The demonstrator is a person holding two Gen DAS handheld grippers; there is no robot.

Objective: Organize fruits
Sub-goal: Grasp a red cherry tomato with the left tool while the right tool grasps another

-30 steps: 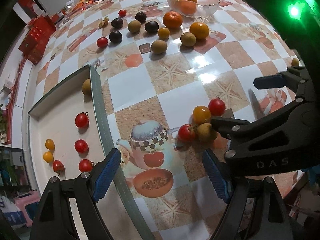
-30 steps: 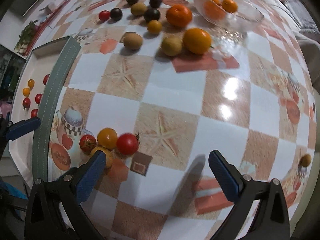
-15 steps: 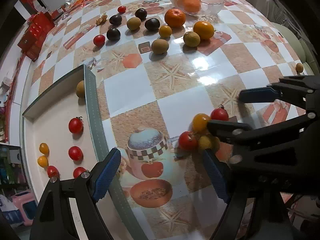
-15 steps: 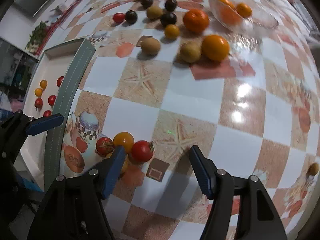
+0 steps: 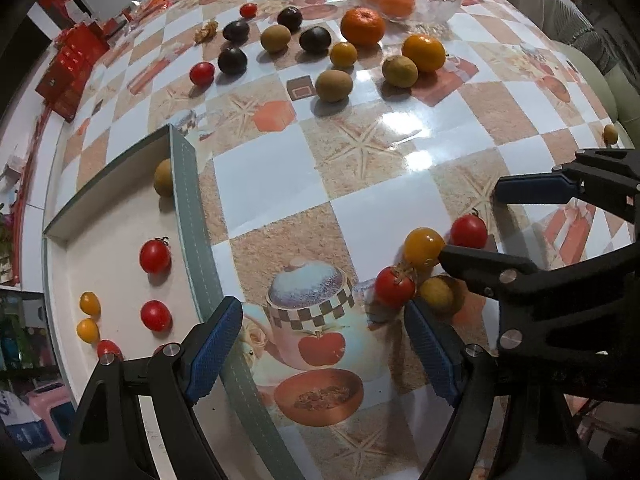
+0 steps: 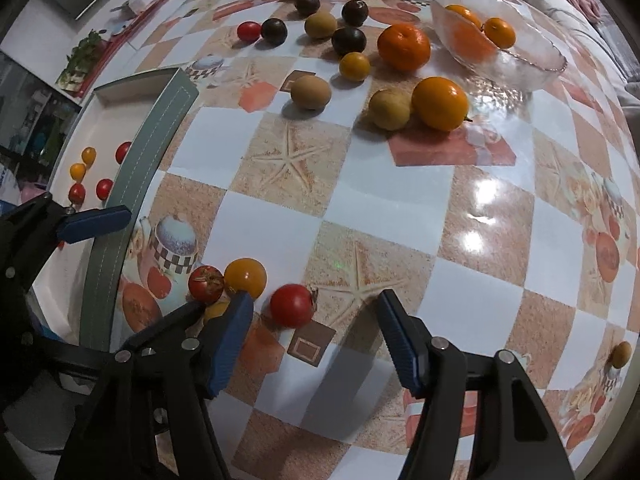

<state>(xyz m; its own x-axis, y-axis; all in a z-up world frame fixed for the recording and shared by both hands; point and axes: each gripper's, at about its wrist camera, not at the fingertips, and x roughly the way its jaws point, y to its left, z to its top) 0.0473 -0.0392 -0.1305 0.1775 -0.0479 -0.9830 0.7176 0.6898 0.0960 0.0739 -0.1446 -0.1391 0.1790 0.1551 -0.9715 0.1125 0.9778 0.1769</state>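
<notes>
A red cherry tomato (image 6: 291,311) lies on the checkered tablecloth between the fingers of my right gripper (image 6: 314,304). The jaws are closing and neither pad touches it. Just left of it sit a yellow tomato (image 6: 245,278), a red tomato with a stem (image 6: 206,283) and a small yellow one half hidden behind my left finger. In the left wrist view the same red tomato (image 5: 469,231) sits between the right gripper's fingers. My left gripper (image 5: 320,320) is open with nothing in it, above the tray's rim (image 5: 188,220). The white tray holds several red and yellow tomatoes.
At the far side stand a glass bowl (image 6: 520,56) with oranges, loose oranges (image 6: 440,102), brown fruits (image 6: 310,92), dark plums (image 6: 349,40) and red tomatoes. A small fruit (image 6: 621,354) lies near the table's right edge. Red boxes (image 5: 72,72) sit at the far left.
The right gripper's jaws have narrowed from wide apart and shifted left, now framing the red tomato. The left gripper has stayed open and hardly moved.
</notes>
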